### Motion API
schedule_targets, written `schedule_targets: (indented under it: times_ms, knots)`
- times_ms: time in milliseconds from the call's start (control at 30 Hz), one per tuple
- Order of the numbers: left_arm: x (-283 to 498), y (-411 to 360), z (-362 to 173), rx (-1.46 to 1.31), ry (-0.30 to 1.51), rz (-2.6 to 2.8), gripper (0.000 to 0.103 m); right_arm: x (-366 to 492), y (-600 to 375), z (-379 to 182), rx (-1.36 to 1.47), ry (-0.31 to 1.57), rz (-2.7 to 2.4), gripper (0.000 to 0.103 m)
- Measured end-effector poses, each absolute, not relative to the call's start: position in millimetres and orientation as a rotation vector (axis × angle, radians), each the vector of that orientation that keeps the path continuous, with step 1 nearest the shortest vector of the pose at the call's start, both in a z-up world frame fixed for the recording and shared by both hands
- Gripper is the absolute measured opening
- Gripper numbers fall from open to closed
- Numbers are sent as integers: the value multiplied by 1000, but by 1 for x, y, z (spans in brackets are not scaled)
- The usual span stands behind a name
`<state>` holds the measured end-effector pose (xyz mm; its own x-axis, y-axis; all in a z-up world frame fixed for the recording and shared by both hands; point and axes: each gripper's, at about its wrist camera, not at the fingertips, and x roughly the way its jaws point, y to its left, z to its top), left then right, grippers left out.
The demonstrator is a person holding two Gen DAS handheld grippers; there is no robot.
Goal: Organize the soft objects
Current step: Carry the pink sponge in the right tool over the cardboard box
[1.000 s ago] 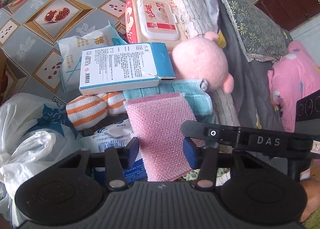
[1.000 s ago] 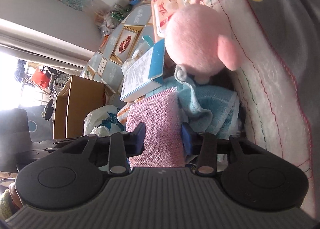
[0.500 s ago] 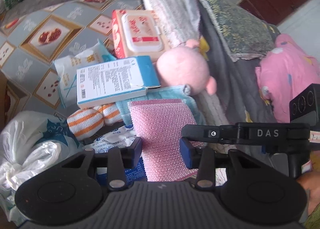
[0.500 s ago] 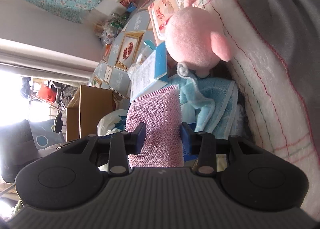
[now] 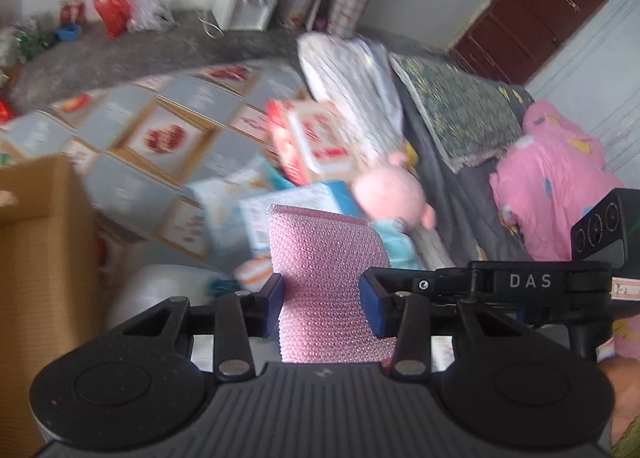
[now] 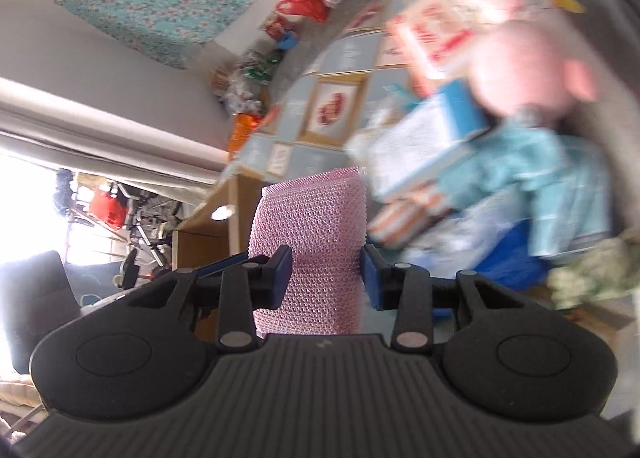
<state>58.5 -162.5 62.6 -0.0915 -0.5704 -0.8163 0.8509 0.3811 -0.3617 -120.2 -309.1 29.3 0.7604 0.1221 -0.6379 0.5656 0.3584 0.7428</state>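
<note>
A pink knitted sponge pad (image 5: 324,258) is lifted clear of the pile, and both grippers are shut on it. My left gripper (image 5: 322,302) pinches its near end. In the right wrist view my right gripper (image 6: 325,278) clamps the same pad (image 6: 312,234), seen edge-on. Below lie a pink plush toy (image 5: 386,194), a teal towel (image 5: 396,242) and an orange-striped soft roll (image 5: 254,274). The right wrist view shows the plush (image 6: 524,70) and towel (image 6: 560,178) blurred.
A blue-and-white carton (image 5: 296,206) and a red wet-wipes pack (image 5: 316,146) lie among the soft things. An open cardboard box (image 5: 36,242) stands at the left beside a white plastic bag (image 5: 160,290). A pink blanket (image 5: 560,186) lies on the grey bedding to the right.
Both grippers have risen and pulled back with the pink pad, lifting it off the teal towel. The pile looks smaller and blurred, and the cardboard box has come into view.
</note>
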Motion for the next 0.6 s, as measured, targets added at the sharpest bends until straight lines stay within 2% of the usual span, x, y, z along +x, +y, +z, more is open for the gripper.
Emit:
schedule_targets:
  times_ms: [333, 467, 600]
  knots:
    - [171, -66, 93, 258, 1049, -1028, 43, 35, -236, 53, 1135, 680, -138, 36]
    - [216, -45, 79, 238, 1040, -957, 43, 93, -218, 42, 1112, 708, -109, 36]
    - [251, -40, 50, 223, 1048, -912, 47, 133, -208, 34, 947, 739, -146, 35]
